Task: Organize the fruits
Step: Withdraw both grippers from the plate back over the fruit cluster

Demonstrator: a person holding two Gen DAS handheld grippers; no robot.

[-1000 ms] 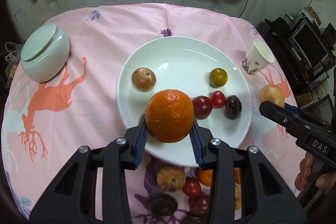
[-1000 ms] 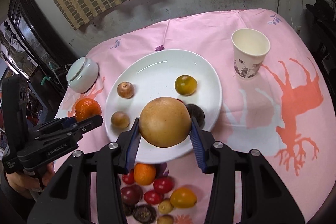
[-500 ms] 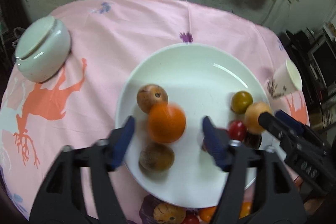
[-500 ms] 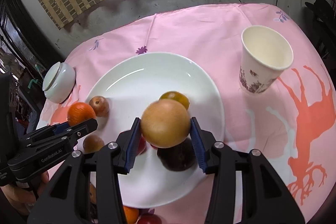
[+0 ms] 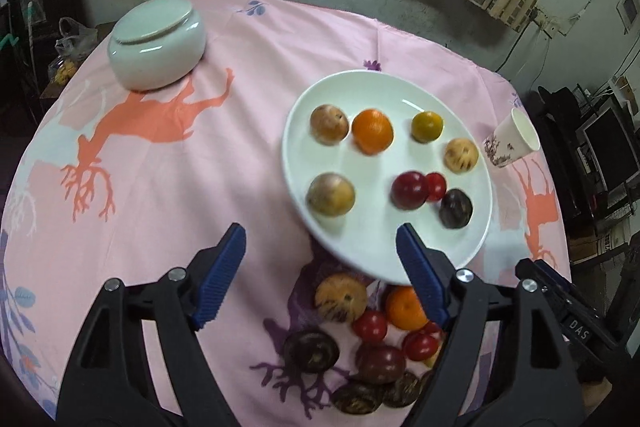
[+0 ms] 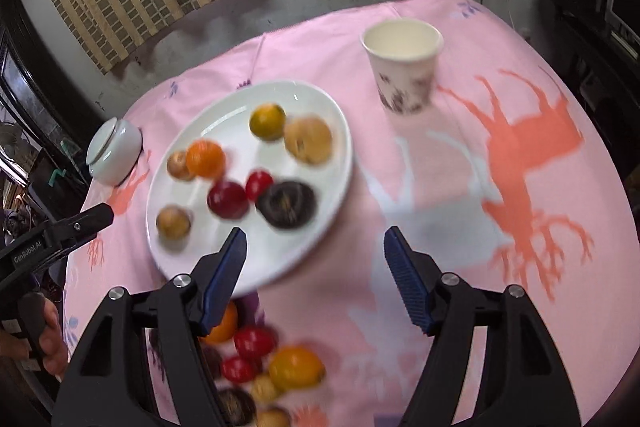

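A white plate [image 5: 360, 95] [image 6: 224, 111] on the pink cloth holds several fruits: an orange [image 5: 372, 130] [image 6: 205, 159], a tan round fruit [image 5: 461, 155] [image 6: 308, 140], a green-yellow citrus [image 5: 427, 126], brown fruits, red ones and a dark one. My left gripper [image 5: 320, 251] is open and empty, near the plate's front-left rim. My right gripper [image 6: 314, 247] is open and empty at the plate's front-right rim. A pile of loose fruit [image 5: 372, 339] [image 6: 256, 363] lies on the cloth in front of the plate.
A lidded pale ceramic jar [image 5: 156, 43] [image 6: 114, 151] stands at the far left. A paper cup [image 5: 514, 139] [image 6: 404, 65] stands right of the plate. The table edge and dark furniture lie to the right.
Both grippers opened and let go: the orange and the tan fruit now rest on the plate. Both grippers pulled back toward the near side, away from the plate.
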